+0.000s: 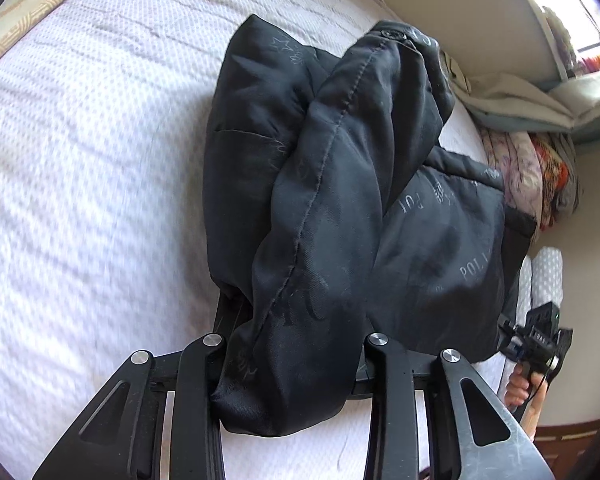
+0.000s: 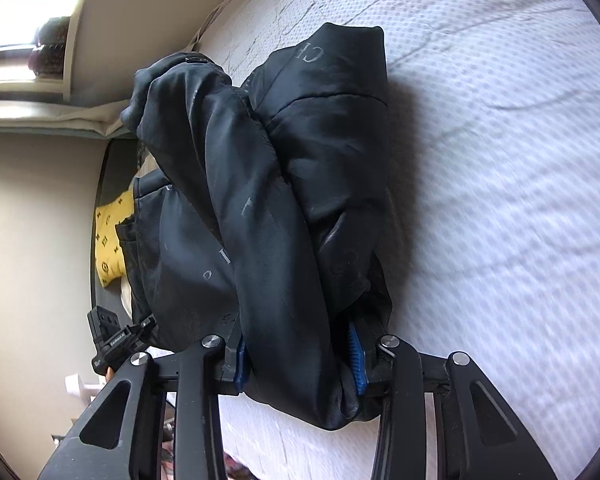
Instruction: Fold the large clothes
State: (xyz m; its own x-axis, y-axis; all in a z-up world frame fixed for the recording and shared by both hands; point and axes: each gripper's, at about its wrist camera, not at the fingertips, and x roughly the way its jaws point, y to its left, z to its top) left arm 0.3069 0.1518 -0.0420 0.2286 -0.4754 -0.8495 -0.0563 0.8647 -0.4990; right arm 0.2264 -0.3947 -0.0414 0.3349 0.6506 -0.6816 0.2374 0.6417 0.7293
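Two handheld grippers lift the near edge of a black padded jacket [image 1: 340, 184] off a white quilted mattress [image 1: 80, 168]. The left gripper [image 1: 292, 364] is clamped on one bunched corner, and the right gripper [image 2: 300, 360] pinches the other between its blue pads [image 2: 356, 354]. To fold cleanly, both corners should likely rise level and travel together toward the far hem, keeping the fabric taut so the sleeve stays tucked.

The left gripper [image 1: 288, 364] points steeply down, its jaws closed on dark fabric. The right gripper [image 2: 300, 360] does the same; its blue pads [image 2: 356, 360] seem pressed in.
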